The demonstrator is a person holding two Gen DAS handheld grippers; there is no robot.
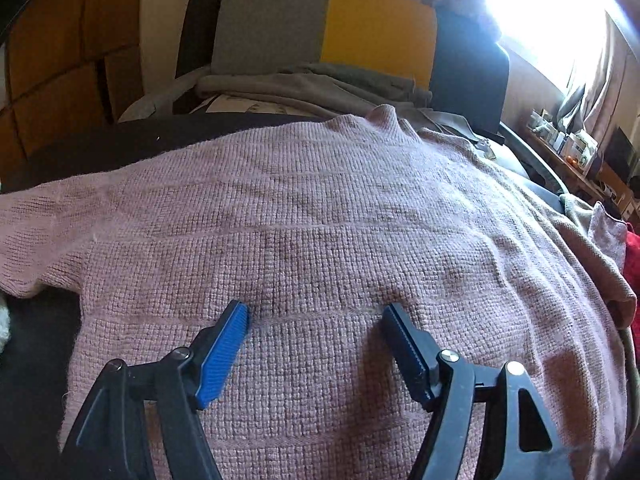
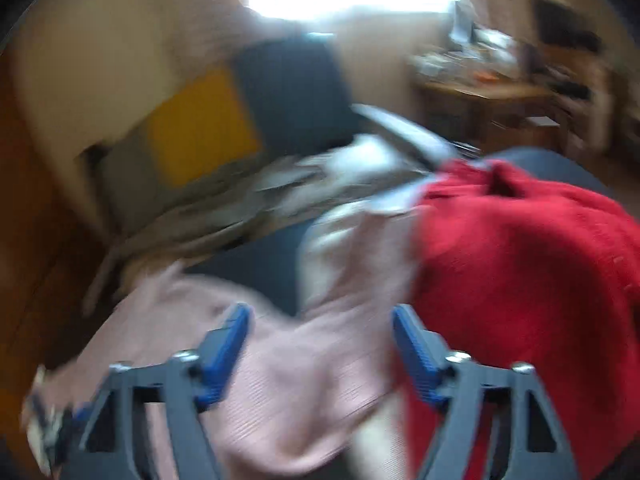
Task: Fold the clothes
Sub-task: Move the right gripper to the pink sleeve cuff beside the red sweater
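Note:
A pink knitted sweater (image 1: 320,220) lies spread flat on a dark surface and fills most of the left wrist view, its neck at the far end and one sleeve reaching left. My left gripper (image 1: 316,312) hovers open over the sweater's lower body, with nothing between its blue-padded fingers. The right wrist view is blurred by motion. There my right gripper (image 2: 320,316) stands open above a pink sleeve or edge of the sweater (image 2: 288,364), beside a red knitted garment (image 2: 520,288) on its right. It grips nothing.
Grey garments (image 1: 312,84) lie piled at the far end against a grey and yellow cushion (image 1: 324,24). A dark chair back (image 1: 468,68) stands behind. A cluttered wooden shelf (image 1: 576,160) sits at the right under a bright window. Wooden panels (image 1: 60,72) line the left.

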